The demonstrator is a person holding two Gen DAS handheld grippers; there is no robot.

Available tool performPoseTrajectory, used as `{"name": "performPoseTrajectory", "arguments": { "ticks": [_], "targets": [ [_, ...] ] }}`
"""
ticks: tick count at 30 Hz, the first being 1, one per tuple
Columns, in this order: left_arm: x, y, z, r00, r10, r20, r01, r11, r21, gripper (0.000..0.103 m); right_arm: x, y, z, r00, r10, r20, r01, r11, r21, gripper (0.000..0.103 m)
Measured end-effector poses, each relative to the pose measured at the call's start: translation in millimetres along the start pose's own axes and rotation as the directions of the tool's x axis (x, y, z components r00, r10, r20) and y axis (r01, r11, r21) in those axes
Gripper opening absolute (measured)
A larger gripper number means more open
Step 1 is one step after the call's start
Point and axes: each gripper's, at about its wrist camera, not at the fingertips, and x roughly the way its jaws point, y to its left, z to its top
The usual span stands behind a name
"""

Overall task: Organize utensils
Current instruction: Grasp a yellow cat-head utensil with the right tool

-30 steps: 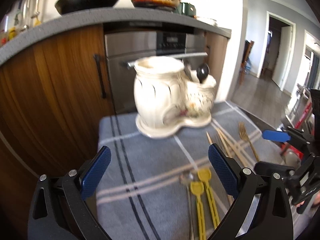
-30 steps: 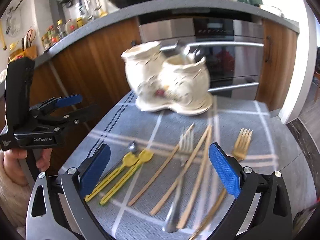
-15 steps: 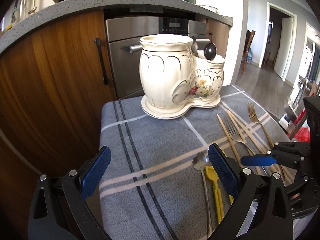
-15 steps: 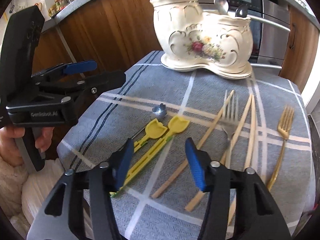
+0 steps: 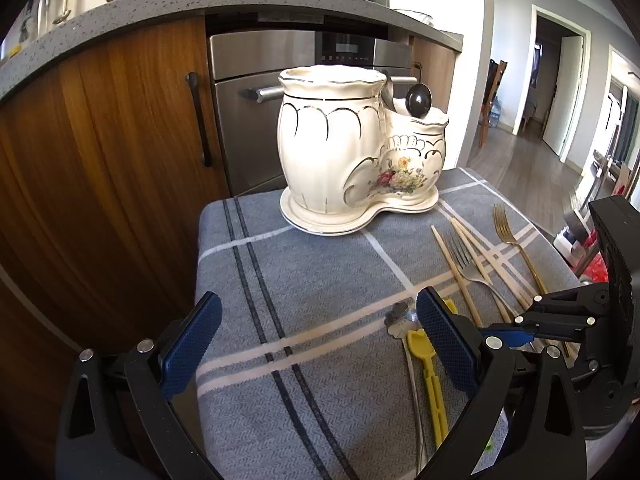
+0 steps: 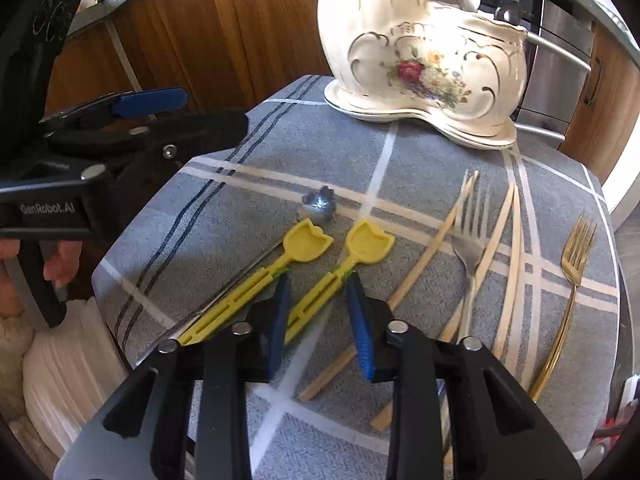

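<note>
- Right gripper (image 6: 316, 322), fingers part-closed, straddles handle of a yellow spoon (image 6: 340, 268) flat on cloth, not yet clamped – prob. to lift it.
- Left gripper (image 5: 316, 344) wide apart, empty, waits near holder (image 5: 360, 156) at cloth's far end.

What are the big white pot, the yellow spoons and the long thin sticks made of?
The big white pot looks like glazed ceramic: it is shiny, with gold lines and painted flowers. The yellow spoons look like plastic: a flat, even colour, dull finish, moulded ribbed handles. The long thin sticks look like pale wood or bamboo, matte and unpainted; which one I cannot tell.
</note>
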Motion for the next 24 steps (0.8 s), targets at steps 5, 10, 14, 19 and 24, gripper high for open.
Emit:
{"name": "performPoseTrajectory", "arguments": {
  "ticks": [5,10,14,19,24],
  "targets": [
    [0.6,0.0,-0.2,1.000,0.000,-0.001,0.000,1.000,-0.002,0.097,0.0,8.9,-2.2,0.999,-0.044,0.014,0.045,0.998,-0.038,0.025],
    [-0.1,-5.1,-0.8,1.000,0.001,0.001,-0.001,1.000,0.019,0.097,4.7,6.5,0.6,0.999,-0.042,0.028,0.042,0.999,-0.020,0.011],
    [0.9,-2.1,-0.2,1.000,-0.007,-0.004,0.007,1.000,0.000,0.097,2.6,-7.5,1.9,0.999,0.022,0.035,-0.024,0.998,0.063,0.010],
    [4.4,1.0,-0.8,0.998,-0.055,-0.037,0.055,0.998,-0.023,0.095,-5.5,-16.4,3.0,0.996,0.056,0.073,-0.064,0.992,0.109,0.010],
    [5.9,-14.9,-7.2,0.975,-0.179,-0.131,0.182,0.983,0.010,0.077,-22.9,-28.9,0.5,0.993,0.050,0.108,-0.065,0.988,0.137,0.010]
  ]
}}
